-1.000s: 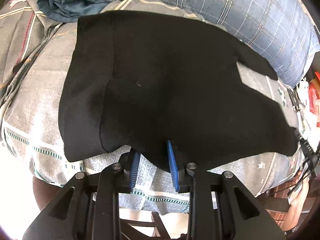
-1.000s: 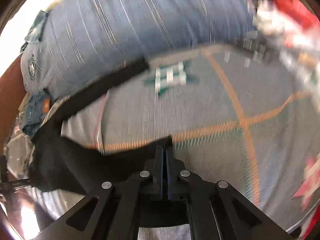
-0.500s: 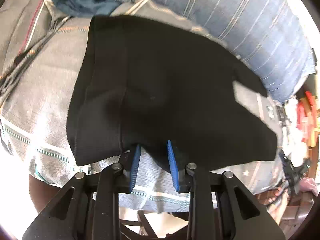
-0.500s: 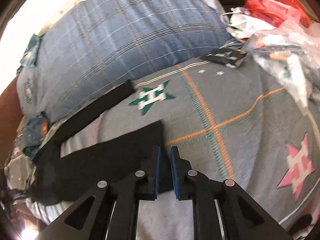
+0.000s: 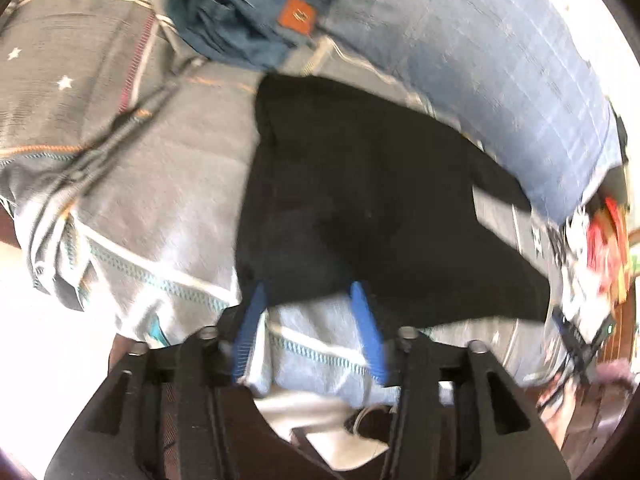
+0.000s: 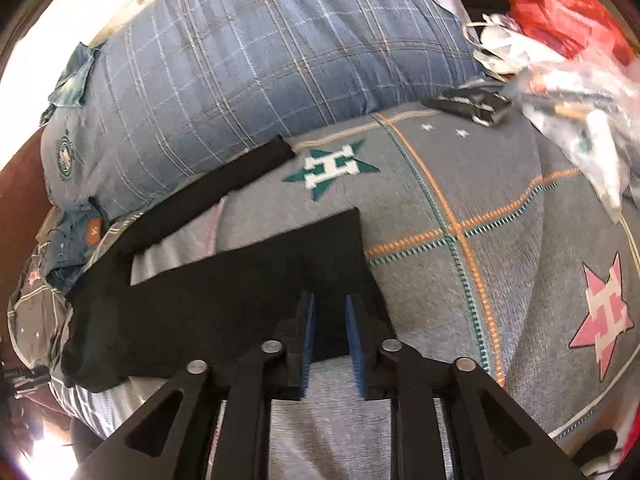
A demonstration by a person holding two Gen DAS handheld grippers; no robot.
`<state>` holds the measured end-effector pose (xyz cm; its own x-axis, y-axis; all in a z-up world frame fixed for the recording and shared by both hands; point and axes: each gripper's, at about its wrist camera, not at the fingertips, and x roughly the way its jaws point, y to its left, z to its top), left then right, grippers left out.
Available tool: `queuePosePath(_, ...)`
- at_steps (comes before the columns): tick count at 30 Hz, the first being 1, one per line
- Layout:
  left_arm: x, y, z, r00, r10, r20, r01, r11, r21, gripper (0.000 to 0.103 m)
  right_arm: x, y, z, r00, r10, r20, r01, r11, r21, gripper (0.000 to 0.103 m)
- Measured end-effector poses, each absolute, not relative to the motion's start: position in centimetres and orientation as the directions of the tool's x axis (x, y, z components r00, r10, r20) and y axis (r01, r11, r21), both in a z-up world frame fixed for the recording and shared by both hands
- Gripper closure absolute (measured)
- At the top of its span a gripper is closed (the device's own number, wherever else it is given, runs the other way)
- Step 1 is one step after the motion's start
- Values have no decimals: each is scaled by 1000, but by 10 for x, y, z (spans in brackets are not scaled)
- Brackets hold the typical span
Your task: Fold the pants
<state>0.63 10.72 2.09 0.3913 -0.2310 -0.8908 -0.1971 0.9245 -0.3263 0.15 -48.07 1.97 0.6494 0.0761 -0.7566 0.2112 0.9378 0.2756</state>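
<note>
The left tool [image 5: 308, 312] has its 2 blue pads apart and opening, the pants' near edge just ahead of the tips with only grey bedcover between them; the right tool [image 6: 330, 334] is also opening, its 2 pads a small gap apart with the hem of 1 pant leg lying between them, apparently no longer pinched. The black pants [image 5: 360, 200] lie spread flat on the bed [image 6: 500, 184], filling the centre of the left wrist view, waist toward the upper left and 2 legs running to the lower right, splayed with a wedge of cover between them. This looks like the release after laying the garment out, so the first fold is not yet made. The next move likely calls for regripping 1 leg to lay it over the other. Also visible: 1 blue plaid pillow [image 6: 260, 72] and 1 bundle of jeans [image 5: 248, 24] at the top of the frame.
</note>
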Motion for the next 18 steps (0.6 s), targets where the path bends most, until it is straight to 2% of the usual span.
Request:
queuePosePath(1,15,109,17,388,-223,-894,-219,920,-324,43,4,-478,23,652,85,-754,203,938,282,79)
queuePosePath(5,30,101,2,339,-302,-891,-220,895,-388,43,19,-454,29,635,138,-760,152,942,298,75)
queuePosePath(7,41,90,-1,322,-298,-899,-204,905,-373,43,30,-440,32,623,154,-767,120,950,288,60)
queuePosePath(10,62,77,4,334,-242,-911,-179,933,-313,43,47,-424,42,624,149,-767,76,965,250,50)
queuePosePath(13,91,80,14,337,-222,-915,-168,942,-291,43,75,-417,55,630,143,-763,54,972,227,45)
queuePosePath(18,146,108,30,321,-270,-908,-216,912,-348,42,131,-420,65,617,172,-768,32,969,243,43)
